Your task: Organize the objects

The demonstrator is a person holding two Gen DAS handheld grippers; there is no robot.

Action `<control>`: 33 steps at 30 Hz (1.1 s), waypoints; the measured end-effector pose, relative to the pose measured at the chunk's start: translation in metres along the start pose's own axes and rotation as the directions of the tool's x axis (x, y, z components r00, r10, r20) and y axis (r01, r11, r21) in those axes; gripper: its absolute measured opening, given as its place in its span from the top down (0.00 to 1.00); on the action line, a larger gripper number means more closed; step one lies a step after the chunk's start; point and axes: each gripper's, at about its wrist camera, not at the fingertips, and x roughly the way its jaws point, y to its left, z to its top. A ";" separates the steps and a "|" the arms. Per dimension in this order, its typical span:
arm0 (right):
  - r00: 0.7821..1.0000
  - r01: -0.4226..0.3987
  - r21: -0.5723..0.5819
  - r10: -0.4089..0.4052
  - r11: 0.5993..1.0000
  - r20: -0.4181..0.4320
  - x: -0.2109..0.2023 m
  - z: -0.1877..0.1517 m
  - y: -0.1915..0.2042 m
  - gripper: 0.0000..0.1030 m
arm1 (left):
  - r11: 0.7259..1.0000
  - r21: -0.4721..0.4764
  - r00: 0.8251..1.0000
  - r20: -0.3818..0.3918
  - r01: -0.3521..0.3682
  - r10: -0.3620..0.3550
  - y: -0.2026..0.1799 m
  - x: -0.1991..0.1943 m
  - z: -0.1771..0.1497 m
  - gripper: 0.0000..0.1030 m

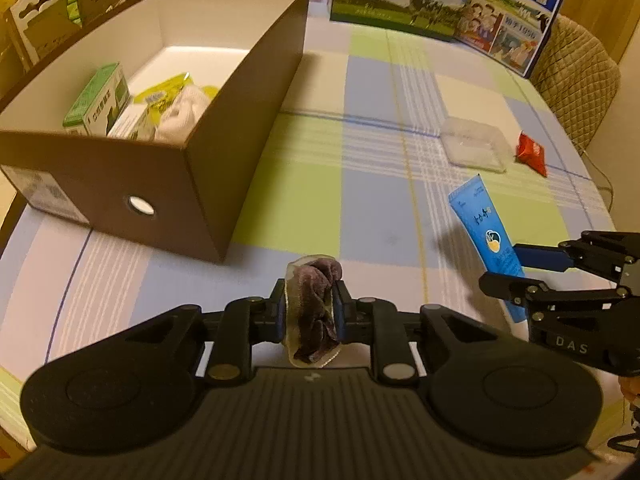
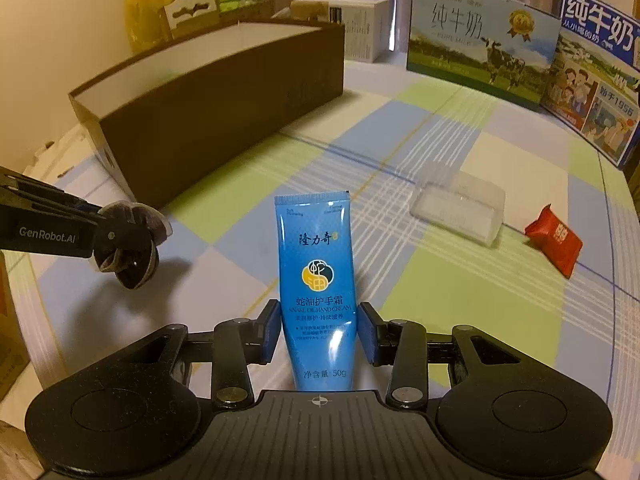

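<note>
Two hand-held grippers hang low over the checked worktop (image 1: 384,92), each with something between its fingers. The left hand-held gripper (image 1: 311,312) is level and points toward the near corner of the brown box (image 1: 192,184); its jaws are clamped on a purple scrunchie (image 1: 316,308), which bulges above and below the pads. The right hand-held gripper (image 2: 318,334) points across the worktop, with a blue tube (image 2: 318,280) standing between its fingers, crimped end forward. The left pad touches the tube; on the right a thin gap seems to show, so whether the grip is firm cannot be told.

The left wrist view looks down into the box, where a green carton (image 1: 98,100), a yellow packet (image 1: 164,94) and a white cloth (image 1: 180,114) lie at the near end. It also shows the right hand-held gripper from the side at the right edge, with the tube slanting up out of it.

The right wrist view sees only the box's outer wall (image 2: 224,100), not its contents. It shows the left hand-held gripper (image 2: 128,244) side on at the left edge, the scrunchie bunched at its tip and casting a shadow on the cloth below. A clear tray (image 2: 460,208) and a red packet (image 2: 554,240) lie near each other, well apart from the box, and milk cartons (image 2: 480,36) stand at the far edge.
</note>
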 end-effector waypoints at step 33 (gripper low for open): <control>0.916 -0.332 0.110 0.292 0.937 0.277 -0.030 0.166 0.063 0.63 | 0.999 -0.051 0.951 0.309 -0.010 0.025 0.071 -0.090 0.093 0.83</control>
